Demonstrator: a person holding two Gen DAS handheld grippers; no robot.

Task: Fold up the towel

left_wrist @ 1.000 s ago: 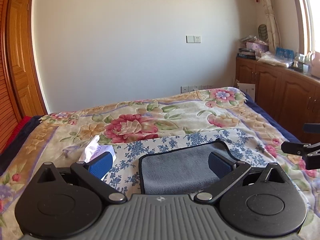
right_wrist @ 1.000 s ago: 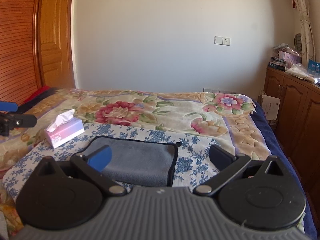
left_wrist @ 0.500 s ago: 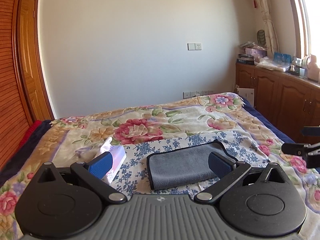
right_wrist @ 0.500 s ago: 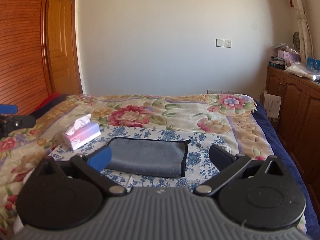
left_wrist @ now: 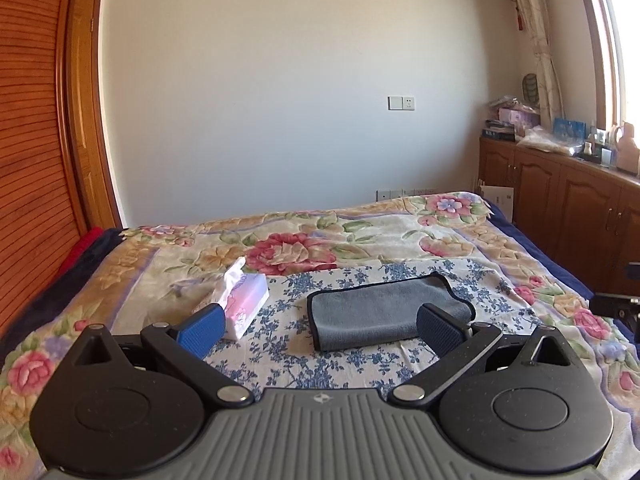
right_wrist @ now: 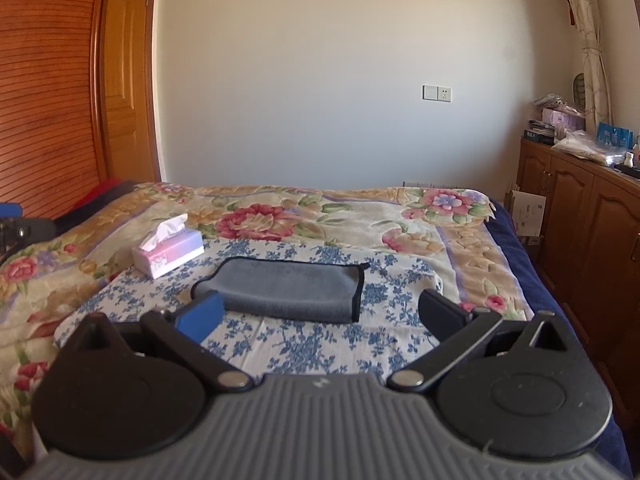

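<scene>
A grey towel [left_wrist: 380, 312] with a black edge lies folded into a flat rectangle on a blue-flowered white cloth [left_wrist: 288, 344] on the bed. It also shows in the right wrist view [right_wrist: 292, 288]. My left gripper [left_wrist: 320, 326] is open and empty, held back from the towel and above the cloth. My right gripper [right_wrist: 320, 312] is open and empty too, near the towel's front edge, not touching it.
A pink and white tissue box [left_wrist: 244, 304] stands left of the towel, also in the right wrist view [right_wrist: 168, 250]. The floral bedspread [left_wrist: 360, 236] covers the bed. Wooden cabinets [right_wrist: 580, 216] line the right wall; a wooden door [right_wrist: 124, 80] is at left.
Both grippers have pulled back and up from the towel, which now looks smaller and farther. The towel lies still in its folded shape.
</scene>
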